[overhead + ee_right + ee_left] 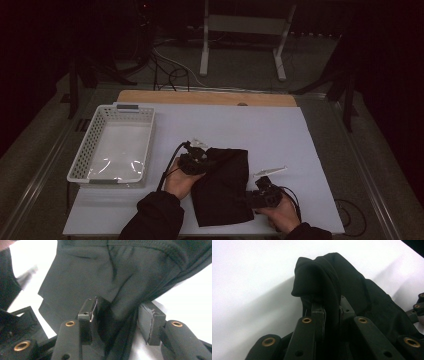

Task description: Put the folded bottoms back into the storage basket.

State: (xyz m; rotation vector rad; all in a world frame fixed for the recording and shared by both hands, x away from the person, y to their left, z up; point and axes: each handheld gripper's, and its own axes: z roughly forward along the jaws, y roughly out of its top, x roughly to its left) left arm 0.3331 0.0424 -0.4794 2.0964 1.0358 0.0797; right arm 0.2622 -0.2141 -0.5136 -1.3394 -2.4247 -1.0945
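A black cloth (222, 182) lies crumpled on the white table cover, between my two hands. My left gripper (200, 159) is at its upper left corner. In the left gripper view the jaws (330, 307) are shut on a raised fold of the cloth (352, 290). My right gripper (250, 197) is at the cloth's lower right edge. In the right gripper view its jaws (117, 312) stand apart with a bunch of the cloth (100, 272) between them. The left pad (93, 312) touches the fabric, and a sliver of white shows beside the right pad (150, 322).
A white perforated basket (80, 160) stands at the left of the table. The white cover (250, 125) stretches bare behind the cloth, with a wooden edge (200, 97) at the back. Cables and a metal stand lie on the floor beyond.
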